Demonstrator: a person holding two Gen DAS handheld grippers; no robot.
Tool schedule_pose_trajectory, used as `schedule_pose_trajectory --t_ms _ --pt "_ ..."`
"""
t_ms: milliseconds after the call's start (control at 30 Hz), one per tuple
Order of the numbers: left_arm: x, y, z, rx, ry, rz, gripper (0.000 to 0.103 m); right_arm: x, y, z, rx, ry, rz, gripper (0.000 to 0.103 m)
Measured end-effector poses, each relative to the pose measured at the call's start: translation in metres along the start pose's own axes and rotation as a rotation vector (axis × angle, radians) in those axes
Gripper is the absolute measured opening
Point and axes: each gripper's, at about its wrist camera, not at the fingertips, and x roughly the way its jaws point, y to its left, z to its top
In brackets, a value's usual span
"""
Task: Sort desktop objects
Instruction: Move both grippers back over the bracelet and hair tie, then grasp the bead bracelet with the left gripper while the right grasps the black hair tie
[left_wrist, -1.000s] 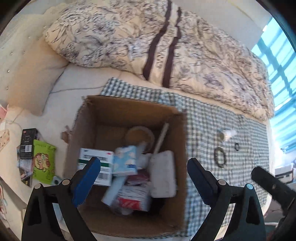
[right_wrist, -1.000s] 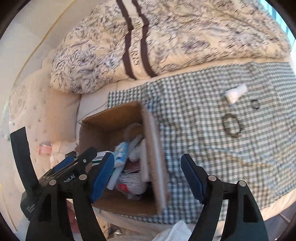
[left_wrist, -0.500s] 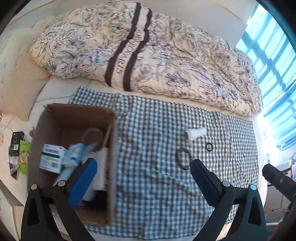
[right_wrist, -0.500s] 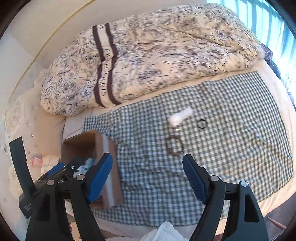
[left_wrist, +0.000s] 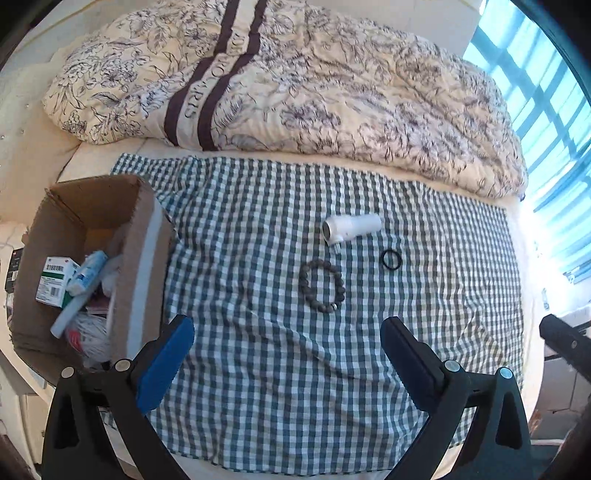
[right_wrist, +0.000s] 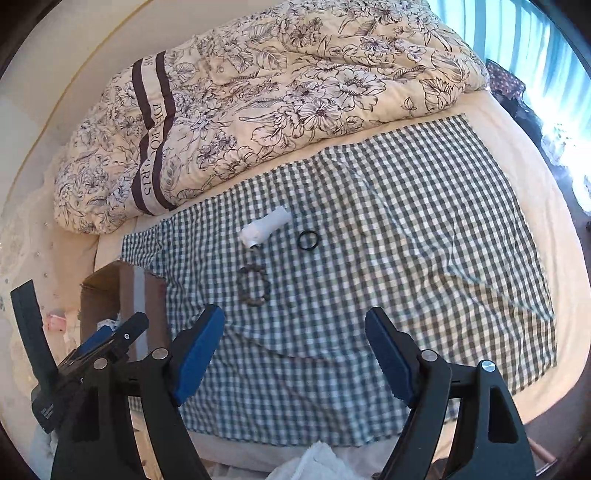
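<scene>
Both grippers, left (left_wrist: 286, 349) and right (right_wrist: 293, 341), are held spread and empty. Three items remain mid-frame on the checked cloth (left_wrist: 258, 387): white tube (left_wrist: 351, 228), bead bracelet (left_wrist: 321, 285), black ring (left_wrist: 390, 259). A descent onto one is judged next, then carriage to the cardboard box (left_wrist: 142, 258) at left.

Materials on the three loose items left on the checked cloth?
Bead bracelet: matte grey-brown round beads, likely wood or stone, one shiny metal-looking bead. Black ring: thin, plain, matte; probably rubber or elastic. White tube-shaped gadget: smooth, slightly glossy shell, looks like moulded plastic.
</scene>
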Motion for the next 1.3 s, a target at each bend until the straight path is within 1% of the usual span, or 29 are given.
schedule_pose_trajectory --t_ms 167,333,467,533,600,633,733,900,1067,1200,1233,1300 --pt "0.029 -0.011 -0.008 0.009 0.031 0.018 0.103 0.024 -0.007 0.006 -0.068 0.032 -0.004 0.079" --pt "0.062 -0.017 -0.011 0.017 0.064 0.014 0.103 0.054 0.0 0.015 -0.152 0.059 0.007 0.079" --pt "0.095 -0.022 -0.01 0.012 0.082 -0.006 0.103 0.085 0.01 0.027 -0.205 0.085 0.021 0.079" --pt "0.114 -0.024 -0.01 0.002 0.096 -0.008 0.103 0.104 0.014 0.036 -0.244 0.11 0.046 0.079" --pt "0.13 -0.024 -0.01 -0.017 0.114 -0.011 0.103 0.124 0.018 0.043 -0.293 0.148 0.05 0.079" --pt "0.139 -0.024 -0.01 -0.029 0.123 -0.017 0.103 0.136 0.019 0.047 -0.315 0.167 0.044 0.079" --pt "0.165 -0.026 -0.01 -0.057 0.142 -0.018 0.103 0.165 0.021 0.055 -0.344 0.188 0.017 0.079" --pt "0.198 -0.027 -0.004 -0.087 0.16 -0.013 0.103 0.216 0.019 0.066 -0.323 0.221 -0.028 0.079" --pt "0.231 -0.028 -0.001 -0.087 0.178 0.017 0.103 0.261 0.021 0.067 -0.323 0.245 -0.082 0.079" --pt "0.235 -0.035 -0.004 -0.066 0.146 0.067 0.103 0.289 0.022 0.063 -0.342 0.272 -0.151 0.079" --pt "0.234 -0.036 -0.005 -0.068 0.142 0.072 0.103 0.296 0.021 0.061 -0.345 0.289 -0.18 0.079" --pt "0.234 -0.034 -0.006 -0.073 0.146 0.057 0.103 0.303 0.021 0.059 -0.35 0.294 -0.202 0.079"
